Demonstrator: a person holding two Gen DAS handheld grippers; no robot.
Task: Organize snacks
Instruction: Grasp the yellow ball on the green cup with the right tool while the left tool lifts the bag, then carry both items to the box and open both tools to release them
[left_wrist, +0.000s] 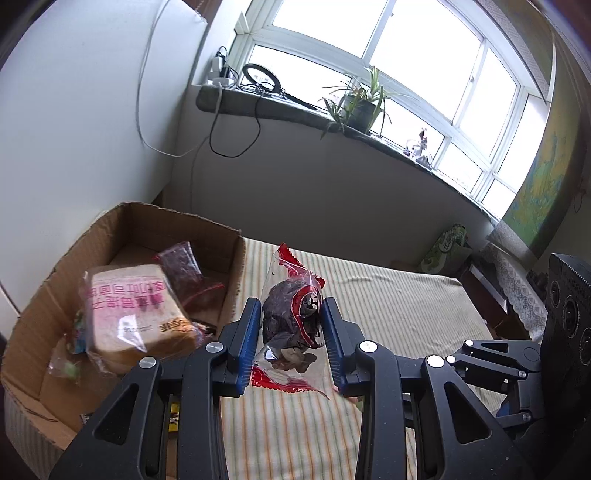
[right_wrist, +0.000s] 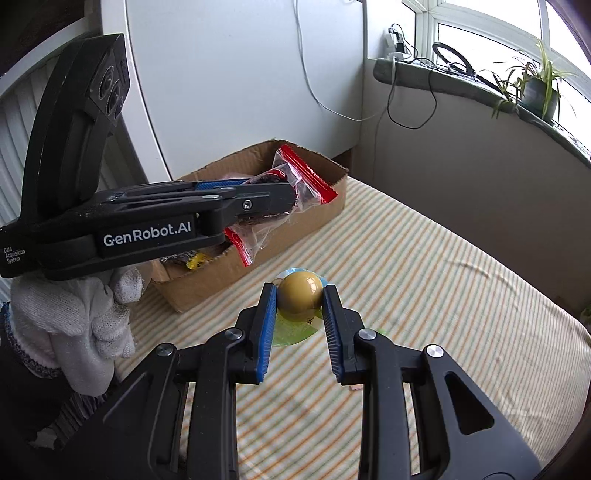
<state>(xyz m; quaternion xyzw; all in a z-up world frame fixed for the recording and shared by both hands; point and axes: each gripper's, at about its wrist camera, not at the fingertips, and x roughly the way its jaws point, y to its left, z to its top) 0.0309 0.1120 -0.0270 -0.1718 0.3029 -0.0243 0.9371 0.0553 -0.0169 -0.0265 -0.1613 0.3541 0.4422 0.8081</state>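
Red-edged clear snack packet (left_wrist: 291, 325), mustard-yellow ball-shaped snack (right_wrist: 300, 295), brown cardboard box (left_wrist: 218, 236), cream bedsheet (right_wrist: 424, 280) striped orange and green.

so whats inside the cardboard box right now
The cardboard box holds a wrapped bread loaf, a dark red-edged packet and small colourful packets. Whatever lies under the loaf is covered.

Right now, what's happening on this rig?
A person in white gloves is sorting snacks on a striped bedsheet. The left gripper is shut on a clear red-edged packet of dark snacks, held beside the cardboard box. The box already holds wrapped bread and other packets. The right gripper is shut on a tan jelly cup, above the sheet.
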